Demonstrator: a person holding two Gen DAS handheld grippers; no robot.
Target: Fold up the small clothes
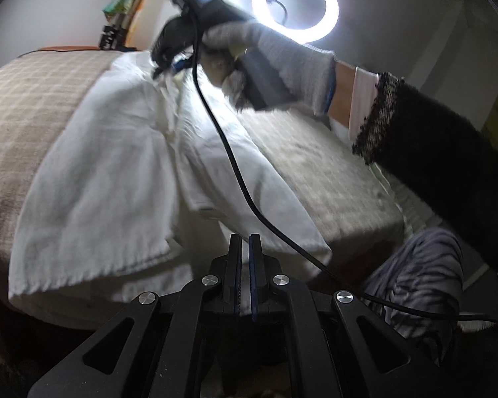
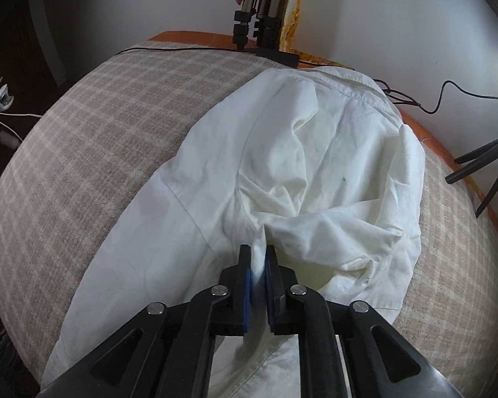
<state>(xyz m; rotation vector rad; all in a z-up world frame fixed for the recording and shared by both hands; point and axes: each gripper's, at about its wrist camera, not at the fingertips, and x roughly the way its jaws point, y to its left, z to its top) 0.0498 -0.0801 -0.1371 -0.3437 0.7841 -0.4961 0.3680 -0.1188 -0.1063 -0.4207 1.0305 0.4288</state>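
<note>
Nearest, the left gripper (image 1: 245,237) hangs with its jaws closed together and nothing between them, just short of the near hem of the white shirt (image 1: 116,172). It is probably parked there so it can pin or lift that edge once the other side is dealt with. To the right of these jaws and lower lies a striped grey cloth (image 1: 425,272), perhaps the next piece to fold, though I cannot tell what it is. A black cable (image 1: 222,139) runs from beside the jaws across the shirt to the right gripper (image 2: 258,248), which a gloved hand (image 1: 265,56) tips steeply down onto the far part of the garment. Its jaws stand a narrow way apart with a raised fold of the shirt filling the gap. Creases fan out from that spot, so the cloth looks gathered there to be drawn over, but I cannot tell whether the pads press on it. Ahead of these jaws the shirt lies rumpled on a checked blanket (image 2: 93,152), its collar (image 2: 348,83) at the far end, so the fold seems barely begun. Beyond stand tripod legs (image 2: 252,30) and a ring light (image 1: 295,5), which lights the work.
</note>
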